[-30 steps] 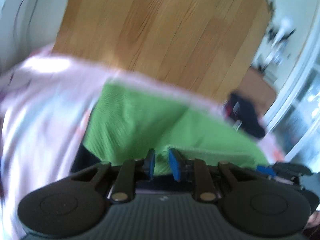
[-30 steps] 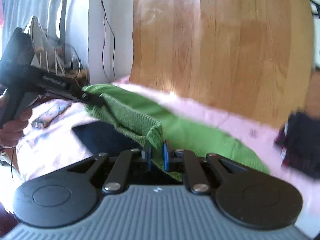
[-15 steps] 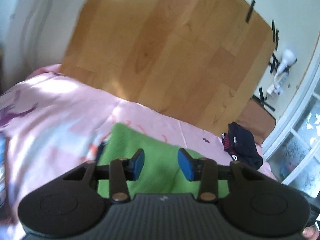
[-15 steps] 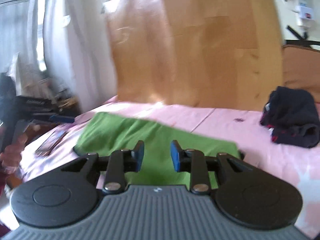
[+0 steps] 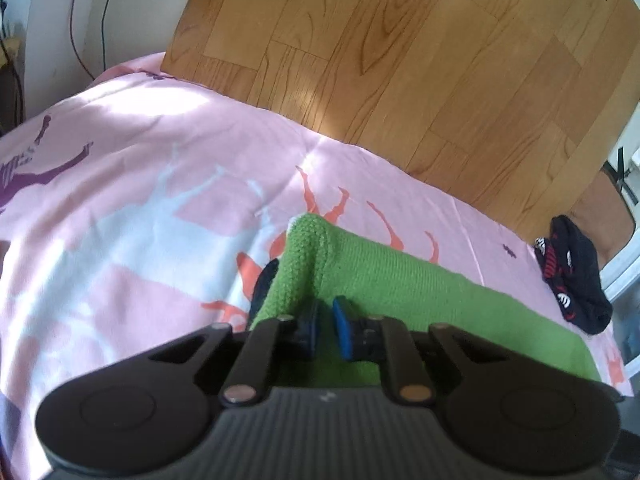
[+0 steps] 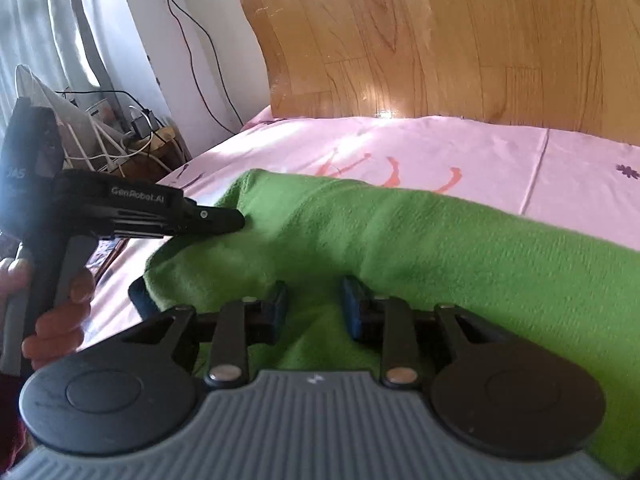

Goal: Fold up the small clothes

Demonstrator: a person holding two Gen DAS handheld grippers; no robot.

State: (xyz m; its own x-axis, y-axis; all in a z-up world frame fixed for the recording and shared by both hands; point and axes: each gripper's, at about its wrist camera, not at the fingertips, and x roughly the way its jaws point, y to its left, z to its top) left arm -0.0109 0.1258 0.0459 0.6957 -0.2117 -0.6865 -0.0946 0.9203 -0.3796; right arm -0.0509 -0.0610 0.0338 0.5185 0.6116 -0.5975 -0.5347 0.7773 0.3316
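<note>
A green knit garment [image 5: 392,280] lies on the pink bed sheet [image 5: 120,184]. My left gripper [image 5: 325,326] is shut on the garment's left edge, which bunches up over the left finger. In the right wrist view the left gripper [image 6: 236,220] pinches the same garment [image 6: 440,248] at its left end. My right gripper [image 6: 314,304] is open just over the garment's near side, with cloth between and below its fingers. A dark blue edge [image 6: 138,294] peeks out under the green cloth.
A dark navy garment with red and white marks [image 5: 572,276] lies at the bed's right end. A wooden headboard [image 5: 400,60] stands behind the bed. Cables and a cluttered side table [image 6: 132,136] are at the left. The window frame [image 5: 624,276] is on the right.
Both grippers let go of the green garment and opened above it. Now the left has shut again on its left edge, and the right, still open, has dropped low over it.
</note>
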